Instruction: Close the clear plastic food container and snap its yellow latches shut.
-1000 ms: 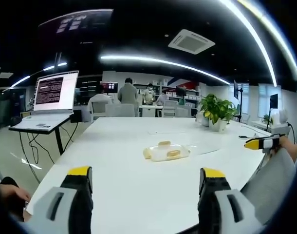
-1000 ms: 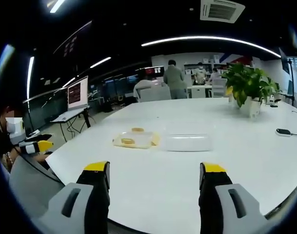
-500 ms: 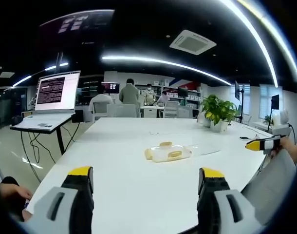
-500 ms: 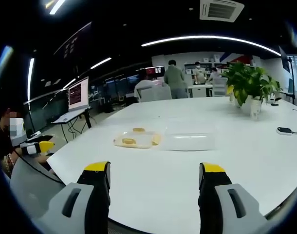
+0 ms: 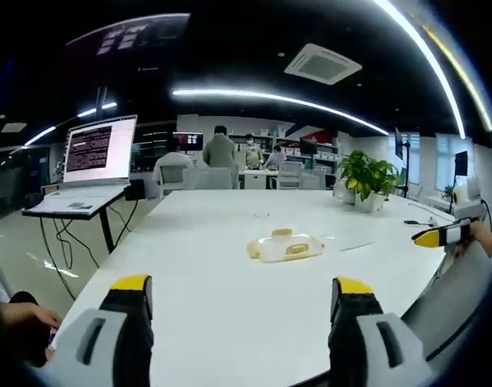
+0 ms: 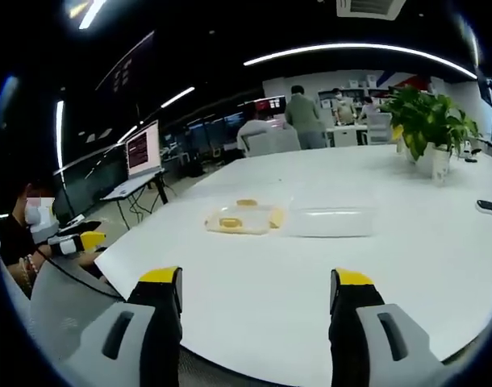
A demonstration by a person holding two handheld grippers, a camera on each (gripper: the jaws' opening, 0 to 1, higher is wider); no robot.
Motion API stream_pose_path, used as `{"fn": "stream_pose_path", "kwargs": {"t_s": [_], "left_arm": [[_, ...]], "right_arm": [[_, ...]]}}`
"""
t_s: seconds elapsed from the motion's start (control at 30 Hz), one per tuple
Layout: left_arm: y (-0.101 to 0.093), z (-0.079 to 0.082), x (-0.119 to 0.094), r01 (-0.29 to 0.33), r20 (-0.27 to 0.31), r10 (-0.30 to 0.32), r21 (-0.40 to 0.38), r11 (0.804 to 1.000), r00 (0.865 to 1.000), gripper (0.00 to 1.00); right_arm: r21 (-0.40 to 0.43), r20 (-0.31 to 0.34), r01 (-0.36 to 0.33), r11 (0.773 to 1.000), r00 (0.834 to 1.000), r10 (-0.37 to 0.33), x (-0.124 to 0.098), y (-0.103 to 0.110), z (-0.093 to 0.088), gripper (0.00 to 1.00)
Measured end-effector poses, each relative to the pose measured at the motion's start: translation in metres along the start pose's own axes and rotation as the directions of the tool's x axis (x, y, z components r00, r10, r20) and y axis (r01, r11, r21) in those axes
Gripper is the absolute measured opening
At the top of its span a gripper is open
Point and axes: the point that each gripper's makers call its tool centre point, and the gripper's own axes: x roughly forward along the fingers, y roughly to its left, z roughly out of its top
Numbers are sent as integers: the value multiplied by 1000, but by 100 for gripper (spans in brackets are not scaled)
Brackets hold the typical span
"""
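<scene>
A clear plastic piece with yellow latches [image 5: 285, 246] lies in the middle of the white table [image 5: 214, 274], well ahead of my left gripper [image 5: 242, 310]. That gripper is open and holds nothing. In the right gripper view the same latched piece [image 6: 244, 219] lies next to a plain clear rectangular piece [image 6: 331, 222], the two side by side and apart. My right gripper [image 6: 258, 306] is open over the near table edge, far short of both pieces. The right gripper [image 5: 439, 235] also shows at the far right, and the left gripper [image 6: 77, 242] at the far left.
A laptop [image 5: 93, 153] stands on a raised stand left of the table. A potted plant [image 5: 367, 181] [image 6: 427, 129] sits at the far end. A small dark device [image 6: 489, 206] lies near the right edge. People stand in the background [image 5: 222, 153].
Both views have shifted a little with the hands, so the container pieces sit slightly differently in frame. The pieces themselves have not moved. Both grippers stay open.
</scene>
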Motion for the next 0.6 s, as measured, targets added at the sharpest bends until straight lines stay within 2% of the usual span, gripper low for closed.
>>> {"fn": "stream_pose_path", "kwargs": {"t_s": [0.03, 0.07, 0.1, 0.13, 0.23, 0.33, 0.43, 0.47, 0.5, 0.53, 0.57, 0.6], "left_arm": [[1, -8, 1, -10, -54, 12, 31, 999, 998, 89], [1, -12, 1, -14, -84, 18, 49, 999, 996, 89], [2, -13, 2, -19, -91, 25, 63, 998, 996, 91], [1, -9, 3, -21, -69, 25, 55, 998, 997, 92], [0, -8, 2, -22, -75, 25, 44, 999, 997, 95], [0, -11, 2, -33, -106, 42, 87, 996, 993, 97], [8, -26, -1, -52, -223, 82, 139, 989, 971, 99], [12, -28, -2, -54, -243, 92, 158, 986, 966, 99], [16, -27, -2, -48, -243, 94, 187, 981, 965, 99], [20, -16, 1, -52, -191, 99, 233, 971, 977, 99], [23, -13, 1, -46, -183, 94, 250, 967, 979, 99], [23, -14, 2, -24, -213, 79, 249, 968, 974, 99]], "right_arm": [[-13, -20, -14, 1000, 1000, 14, 1, 2, -3, 73], [-29, -61, -34, 999, 998, 32, 2, 5, -8, 74], [-40, -109, -69, 997, 992, 64, 4, 10, -15, 74], [-34, -122, -90, 995, 989, 85, 6, 13, -16, 74], [-35, -132, -134, 990, 983, 128, 9, 17, -17, 72], [-38, -161, -158, 987, 975, 150, 11, 18, -20, 73], [-52, -173, -171, 984, 972, 160, 14, 17, -20, 73], [-58, -179, -175, 983, 970, 162, 15, 17, -20, 73], [-62, -187, -179, 982, 968, 165, 16, 16, -20, 73], [-72, -196, -188, 980, 966, 171, 19, 15, -19, 73], [-84, -197, -192, 978, 965, 172, 20, 14, -17, 74], [-106, -192, -188, 976, 967, 166, 23, 11, -13, 74]]}}
